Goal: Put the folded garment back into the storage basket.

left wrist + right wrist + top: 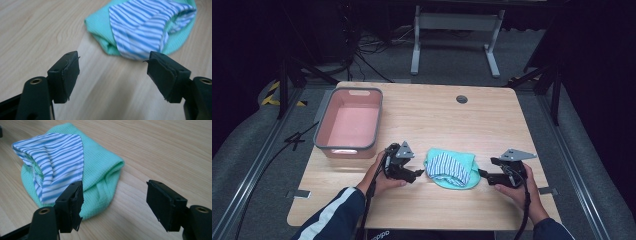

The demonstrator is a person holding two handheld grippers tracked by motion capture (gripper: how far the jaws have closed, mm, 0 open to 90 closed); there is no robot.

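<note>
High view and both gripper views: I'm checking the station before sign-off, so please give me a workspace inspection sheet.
Surface: wooden table, bare grain, round hole near the far edge.
Job's things: folded green cloth with blue-striped lining on top, lying between the grippers.
Clutter: pink bin with grey rim, empty, far left.
Grippers: left gripper and right gripper both open, nothing between the pads, each beside the cloth.
Cables: one trails from each gripper toward the person.
Surroundings: grey floor, white stand legs, dark backdrop.
</note>
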